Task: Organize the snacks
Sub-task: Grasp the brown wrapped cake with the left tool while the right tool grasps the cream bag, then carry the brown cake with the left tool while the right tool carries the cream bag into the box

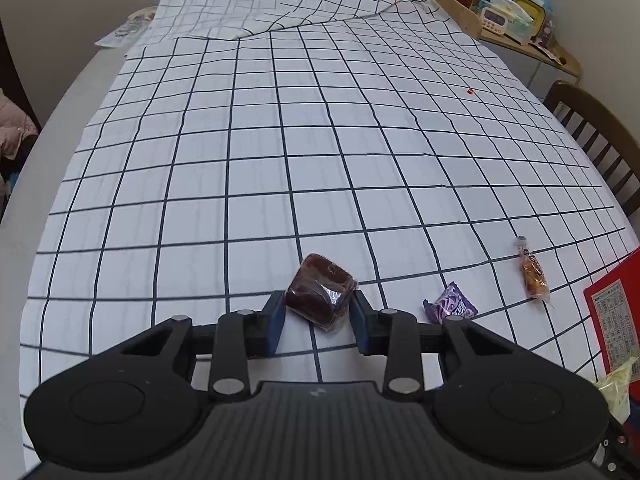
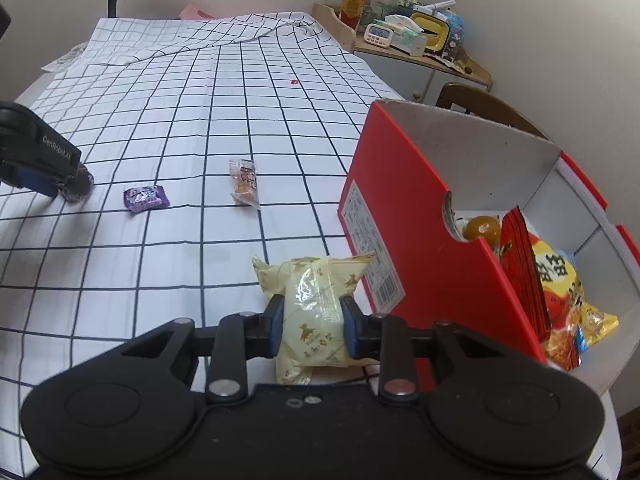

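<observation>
Left wrist view: left hand-held gripper (image 1: 318, 314) pinching a dark brown wrapped cake (image 1: 320, 290), low over the surface (image 1: 240, 140). Right hand-held gripper (image 2: 312, 326) pinching a pale yellow snack packet (image 2: 316, 312) beside the red box (image 2: 420, 216). Purple candy (image 2: 145, 198) and orange wrapped snack (image 2: 244, 184) lying between. Checked cloth; wooden chair (image 1: 592, 132) beyond.

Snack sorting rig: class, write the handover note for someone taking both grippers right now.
Left gripper: shut on the dark brown wrapped cake, low over the checked tablecloth.
Right gripper: shut on the pale yellow packet, just left of the red box.
Done: several snacks already lie in the box, including an orange-yellow bag.
Left: box both held snacks, then the purple candy and the orange wrapped snack, both loose on the cloth.
</observation>
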`<state>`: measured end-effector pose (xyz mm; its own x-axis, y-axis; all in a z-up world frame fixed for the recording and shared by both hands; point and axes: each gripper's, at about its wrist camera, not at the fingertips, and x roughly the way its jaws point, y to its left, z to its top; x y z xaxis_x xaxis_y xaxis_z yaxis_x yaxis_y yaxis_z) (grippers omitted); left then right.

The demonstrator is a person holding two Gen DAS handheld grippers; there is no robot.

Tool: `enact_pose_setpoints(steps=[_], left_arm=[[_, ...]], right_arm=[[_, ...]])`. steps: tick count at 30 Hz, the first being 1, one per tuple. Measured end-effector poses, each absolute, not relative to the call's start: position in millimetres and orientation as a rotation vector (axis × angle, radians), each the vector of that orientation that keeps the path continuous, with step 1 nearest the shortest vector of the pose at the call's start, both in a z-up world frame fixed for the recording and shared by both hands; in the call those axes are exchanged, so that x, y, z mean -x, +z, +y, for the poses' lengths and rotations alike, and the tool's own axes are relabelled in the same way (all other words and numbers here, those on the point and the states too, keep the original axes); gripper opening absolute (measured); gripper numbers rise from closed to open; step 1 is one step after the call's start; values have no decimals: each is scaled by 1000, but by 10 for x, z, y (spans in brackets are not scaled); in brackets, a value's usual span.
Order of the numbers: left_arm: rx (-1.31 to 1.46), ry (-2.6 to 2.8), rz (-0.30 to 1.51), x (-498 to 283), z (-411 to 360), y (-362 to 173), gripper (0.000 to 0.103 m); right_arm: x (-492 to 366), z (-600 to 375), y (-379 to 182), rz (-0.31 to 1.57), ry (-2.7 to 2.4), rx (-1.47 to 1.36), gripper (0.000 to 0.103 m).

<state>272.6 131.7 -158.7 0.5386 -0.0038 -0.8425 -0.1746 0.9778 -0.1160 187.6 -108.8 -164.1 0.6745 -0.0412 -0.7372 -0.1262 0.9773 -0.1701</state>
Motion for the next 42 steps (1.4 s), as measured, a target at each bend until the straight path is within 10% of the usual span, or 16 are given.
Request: enact_pose_setpoints(steps=[42], left_arm=[[169,-157,850,-1561,-423,30,33]], right_arm=[[-1145,-2578,-216,678,236,-90,27]])
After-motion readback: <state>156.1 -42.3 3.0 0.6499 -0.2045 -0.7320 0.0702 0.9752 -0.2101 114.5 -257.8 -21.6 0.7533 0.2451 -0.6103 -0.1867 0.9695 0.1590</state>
